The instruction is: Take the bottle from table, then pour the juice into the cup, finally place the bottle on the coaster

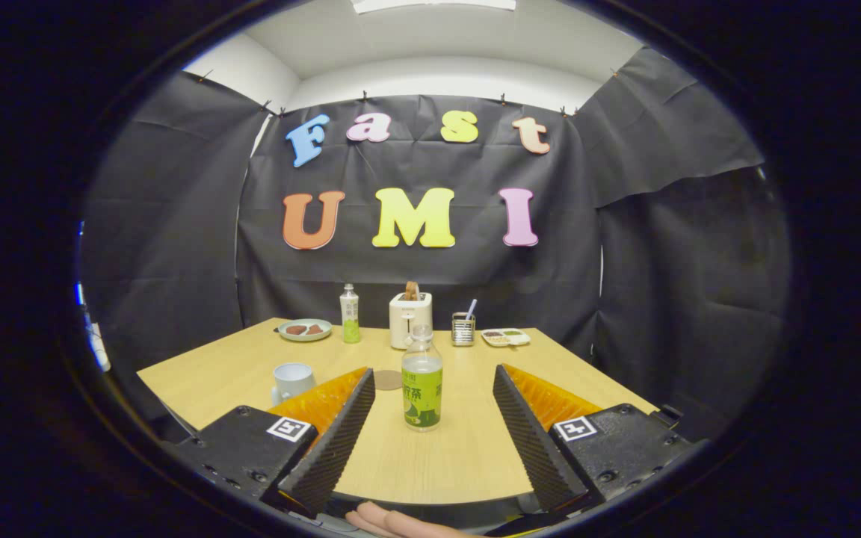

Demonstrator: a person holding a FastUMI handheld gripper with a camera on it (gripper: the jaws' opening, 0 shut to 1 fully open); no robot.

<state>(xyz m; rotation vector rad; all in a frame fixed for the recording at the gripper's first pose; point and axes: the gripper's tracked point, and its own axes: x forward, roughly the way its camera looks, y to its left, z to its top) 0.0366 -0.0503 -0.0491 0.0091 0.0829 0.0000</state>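
A clear bottle [422, 379] with a green label and pale juice stands upright on the wooden table [468, 456], just ahead of my fingers and roughly midway between them. My gripper [433, 370] is open, its fingers wide apart and touching nothing. A white cup [292, 381] sits left of the bottle, beyond my left finger [341, 426]. A round brown coaster [387, 379] lies flat between the cup and the bottle, a little farther back.
Along the table's far edge stand a plate with food [305, 329], a second green-labelled bottle [350, 314], a white toaster [410, 318], a metal holder [463, 328] and a small tray [506, 337]. A person's fingers [393, 521] show below the gripper.
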